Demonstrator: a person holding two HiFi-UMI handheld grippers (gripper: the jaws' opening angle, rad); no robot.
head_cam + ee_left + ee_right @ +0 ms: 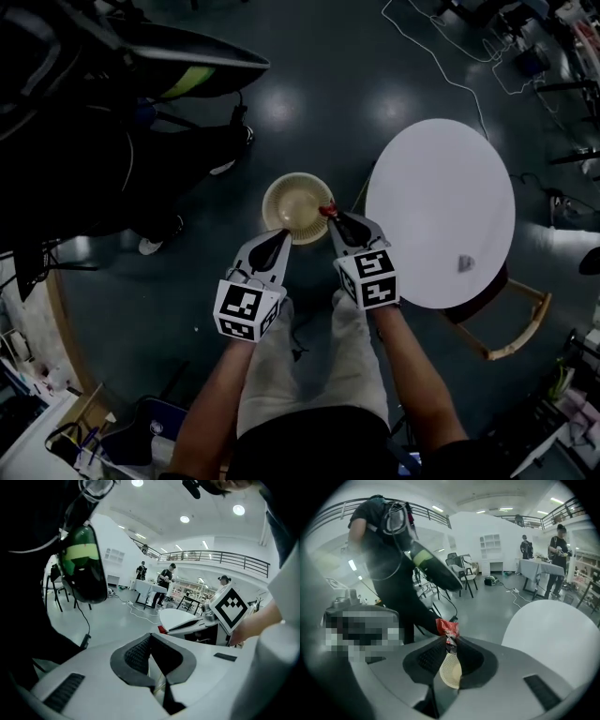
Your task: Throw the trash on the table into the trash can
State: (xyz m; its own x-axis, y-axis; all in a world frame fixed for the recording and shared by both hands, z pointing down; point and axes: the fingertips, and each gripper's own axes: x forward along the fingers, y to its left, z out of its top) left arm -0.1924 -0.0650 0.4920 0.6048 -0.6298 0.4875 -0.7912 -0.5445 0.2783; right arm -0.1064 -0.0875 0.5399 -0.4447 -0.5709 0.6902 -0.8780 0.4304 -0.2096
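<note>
A beige mesh trash can [296, 208] stands on the dark floor left of the round white table [441, 211]. My right gripper [330, 215] is shut on a crumpled red wrapper [327, 210] and holds it over the can's right rim. In the right gripper view the wrapper [447, 629] sticks up from the pinched jaws, and the can [451, 671] shows below through the gap. My left gripper [278, 235] hovers at the can's near-left rim, shut and empty [151, 638]. One small grey scrap [466, 263] lies on the table near its front right edge.
A person in dark clothes [178, 159] stands just left of the can, with a dark bag [436, 569] hanging nearby. A wooden chair [516, 328] pokes out from under the table. Cables [441, 56] trail on the floor beyond. Boxes and clutter [56, 422] sit at lower left.
</note>
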